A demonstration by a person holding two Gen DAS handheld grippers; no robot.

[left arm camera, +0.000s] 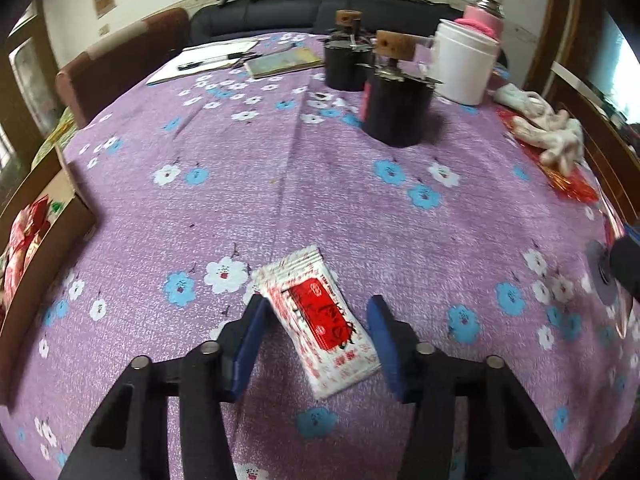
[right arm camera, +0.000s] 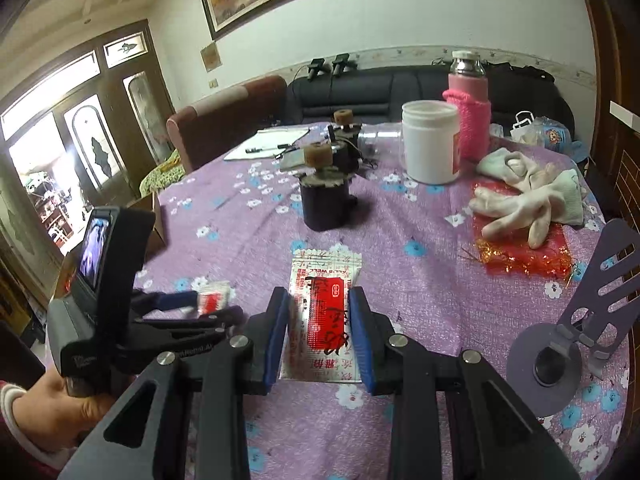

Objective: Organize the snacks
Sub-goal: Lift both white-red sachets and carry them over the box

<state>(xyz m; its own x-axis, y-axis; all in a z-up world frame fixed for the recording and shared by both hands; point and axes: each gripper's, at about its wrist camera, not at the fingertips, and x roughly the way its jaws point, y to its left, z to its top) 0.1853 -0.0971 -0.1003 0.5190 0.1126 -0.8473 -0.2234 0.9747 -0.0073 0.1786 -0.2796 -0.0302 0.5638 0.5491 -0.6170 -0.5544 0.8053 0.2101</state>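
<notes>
We find the left gripper (left arm camera: 316, 336) standing part open over the purple flowered tablecloth (left arm camera: 320, 184), a white-and-red foil snack packet (left arm camera: 320, 320) lying flat on the cloth between its blue pads; the left pad is at the packet's edge, the right pad clear of it. The right gripper (right arm camera: 320, 336) is clamped on a second white-and-red snack packet (right arm camera: 324, 316), held above the cloth. An open brown cardboard box (left arm camera: 60, 216) with red packets inside sits at the table's left edge.
</notes>
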